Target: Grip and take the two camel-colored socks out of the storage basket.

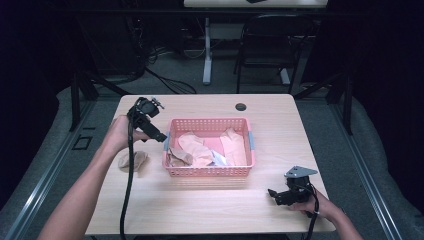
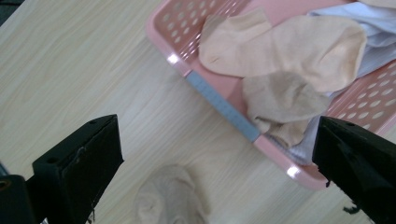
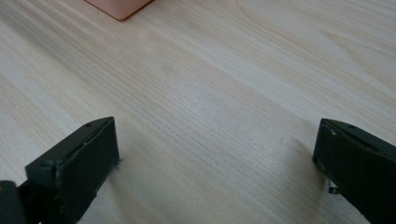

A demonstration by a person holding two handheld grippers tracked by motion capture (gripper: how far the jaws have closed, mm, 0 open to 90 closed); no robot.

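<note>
Beige sock (image 1: pixel 133 161) lies crumpled on the table (image 1: pixel 200 205), just beside the left wall of the pink basket (image 1: pixel 209 172) and apart from it. Bunched as it is, its long axis is hard to read; in the high view it runs roughly left to right, slightly tilted, and you cannot tell which end is the toe. In the left gripper view the same sock (image 2: pixel 169 198) sits low between your jaws, on bare wood, with nothing pressing on it.

Your left gripper (image 1: pixel 161 137) hangs above the table near the basket's left rim, pointing down and toward the basket; its jaws stand wide apart and hold nothing. Your right gripper (image 1: pixel 271 192) rests low over the near right part of the table, well apart from the basket, jaws likewise spread wide over bare wood and empty.

Inside the basket lie several more pale socks (image 1: pixel 192 145), overlapping, some draped toward the left wall beside a grey-blue handle strip (image 2: pixel 224 108).

Light wood grain covers the table, which has rounded corners and a dark cable hole (image 1: pixel 241 106) near its far edge. Grey floor surrounds it; beyond stand a black chair (image 1: pixel 265 45), another table's white leg (image 1: pixel 207 50), and loose cables in a dark room.
</note>
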